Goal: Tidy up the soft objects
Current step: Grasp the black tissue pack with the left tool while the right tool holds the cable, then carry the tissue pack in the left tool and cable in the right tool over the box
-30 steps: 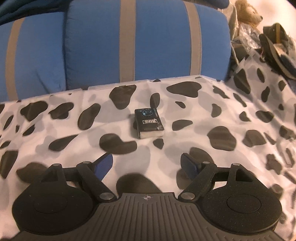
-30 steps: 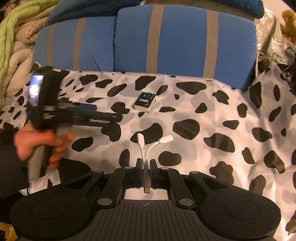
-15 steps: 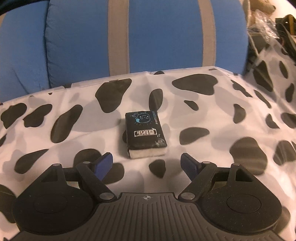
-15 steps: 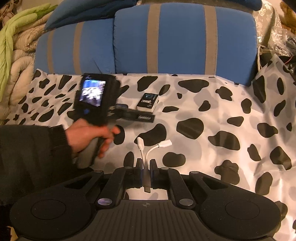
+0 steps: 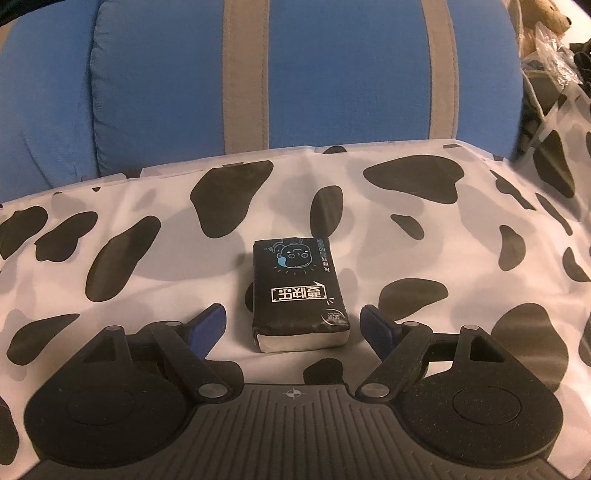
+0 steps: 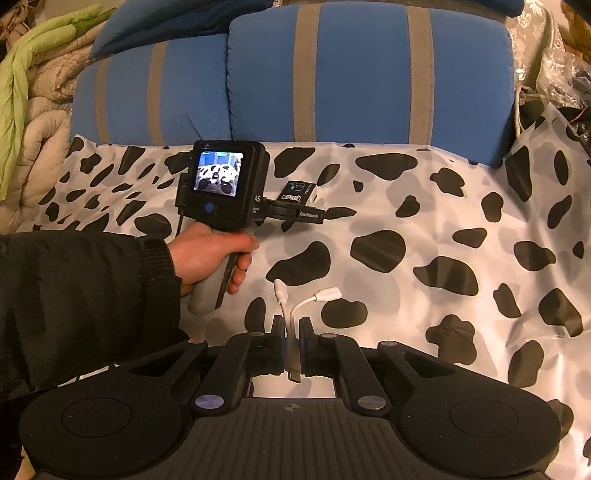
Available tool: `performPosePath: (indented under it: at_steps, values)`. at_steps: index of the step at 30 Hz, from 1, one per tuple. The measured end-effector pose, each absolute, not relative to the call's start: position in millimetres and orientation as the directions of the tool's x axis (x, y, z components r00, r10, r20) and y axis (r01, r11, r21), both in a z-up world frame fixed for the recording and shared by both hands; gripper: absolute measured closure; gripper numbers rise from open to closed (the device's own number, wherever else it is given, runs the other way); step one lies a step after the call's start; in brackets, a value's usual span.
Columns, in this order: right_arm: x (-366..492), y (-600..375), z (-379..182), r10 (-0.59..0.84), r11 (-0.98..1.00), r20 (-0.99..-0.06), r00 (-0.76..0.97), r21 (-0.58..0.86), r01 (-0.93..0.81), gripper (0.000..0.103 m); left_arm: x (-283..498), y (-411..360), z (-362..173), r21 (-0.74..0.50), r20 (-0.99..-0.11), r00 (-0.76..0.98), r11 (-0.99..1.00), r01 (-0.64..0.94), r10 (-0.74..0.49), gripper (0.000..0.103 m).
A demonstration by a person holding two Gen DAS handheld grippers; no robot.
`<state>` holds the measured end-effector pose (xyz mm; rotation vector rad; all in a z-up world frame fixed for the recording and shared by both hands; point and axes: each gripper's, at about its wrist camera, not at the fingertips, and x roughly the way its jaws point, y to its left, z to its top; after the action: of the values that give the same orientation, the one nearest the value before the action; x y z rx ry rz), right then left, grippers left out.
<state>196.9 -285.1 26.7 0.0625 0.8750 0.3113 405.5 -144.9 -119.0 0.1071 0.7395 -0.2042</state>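
Note:
A black tissue pack [image 5: 299, 291] with white and blue print lies flat on the cow-print cloth [image 5: 443, 236]. My left gripper [image 5: 293, 321] is open, and the pack's near end sits between its blue fingertips [image 5: 210, 319] without touching them. In the right wrist view the pack [image 6: 298, 192] lies just past the left gripper's tip [image 6: 312, 215], held by a hand. My right gripper [image 6: 291, 332] is shut on a white split cable adapter [image 6: 295, 306], held above the cloth.
Blue cushions with beige stripes [image 5: 332, 74] stand behind the cloth. A quilt and green fabric [image 6: 26, 92] are heaped at far left. A teddy bear [image 5: 546, 14] and plastic bags lie at the far right.
My left gripper moved forward to the tissue pack, so the pack's near end now sits between its open fingers. My right gripper stayed in place, shut on the adapter.

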Motion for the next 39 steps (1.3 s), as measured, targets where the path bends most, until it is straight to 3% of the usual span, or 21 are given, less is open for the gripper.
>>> performPosePath:
  at_steps: [3, 4, 6, 22, 39]
  values:
    - [197, -285, 27, 0.292, 0.954, -0.747, 0.597, 0.179, -0.241, 0.094, 405, -147, -121, 0.041, -0.677, 0.724, 0.975, 0.217, -0.133, 0.029]
    - [197, -285, 27, 0.291, 0.954, -0.748, 0.596, 0.179, -0.24, 0.094, 404, -147, -121, 0.037, -0.676, 0.724, 0.974, 0.223, -0.14, 0.042]
    - [197, -285, 26, 0.29, 0.954, -0.75, 0.594, 0.179, -0.24, 0.094, 404, -146, -120, 0.024, -0.681, 0.715, 0.972, 0.234, -0.156, 0.054]
    - [203, -279, 19, 0.248, 0.964, -0.757, 0.605, 0.128, -0.234, 0.094, 356, -113, -66, 0.009, -0.709, 0.68, 0.961, 0.276, -0.188, 0.055]
    - [186, -255, 20, 0.252, 0.955, -0.745, 0.617, 0.089, -0.282, 0.094, 241, -67, -4, -0.028, -0.692, 0.671, 0.938, 0.345, -0.267, 0.055]
